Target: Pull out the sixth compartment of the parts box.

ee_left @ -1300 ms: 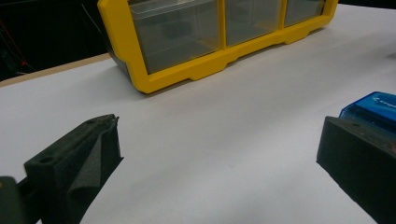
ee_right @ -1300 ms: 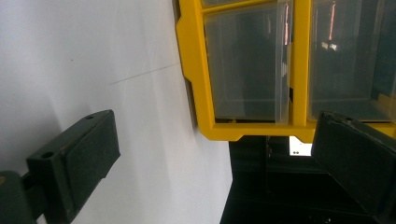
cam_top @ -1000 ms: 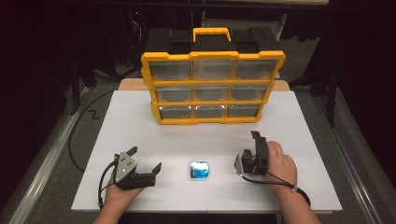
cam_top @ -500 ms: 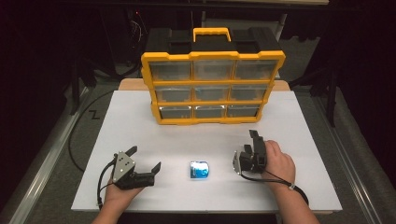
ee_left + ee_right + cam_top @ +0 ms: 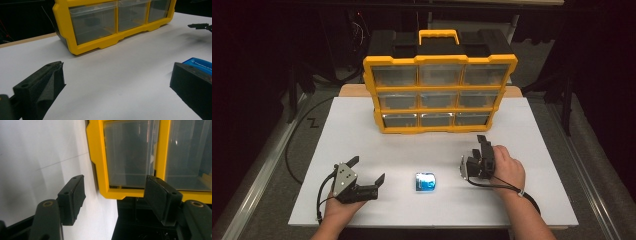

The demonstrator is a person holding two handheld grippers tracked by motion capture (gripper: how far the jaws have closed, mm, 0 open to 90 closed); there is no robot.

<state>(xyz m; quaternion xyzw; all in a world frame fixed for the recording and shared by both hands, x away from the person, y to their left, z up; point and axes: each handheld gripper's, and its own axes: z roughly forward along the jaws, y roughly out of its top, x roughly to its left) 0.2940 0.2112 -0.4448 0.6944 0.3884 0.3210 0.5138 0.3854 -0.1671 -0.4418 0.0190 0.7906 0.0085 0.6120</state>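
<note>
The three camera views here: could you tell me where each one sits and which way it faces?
High view: above the person's side, looking forward and down at the white table; both forearms and both grippers show.
Left gripper view: low, facing the yellow organizer; its open jaws frame the blue packet.
Right gripper view: rolled sideways, facing the organizer's clear drawers; jaws apart, empty.
All three share the organizer.

organizer: drawer contents too dim to tell thru the clear fronts; in left gripper view top rows are getting cut by top edge; rear black part is fading into dark.
blue packet: print too small to read; in left gripper view it's sitting half behind the jaw, cut by right edge.
right gripper: jaws closing just now, nothing btwn them; hand is covering its body.
desk: near edge running behind both forearms.
</note>
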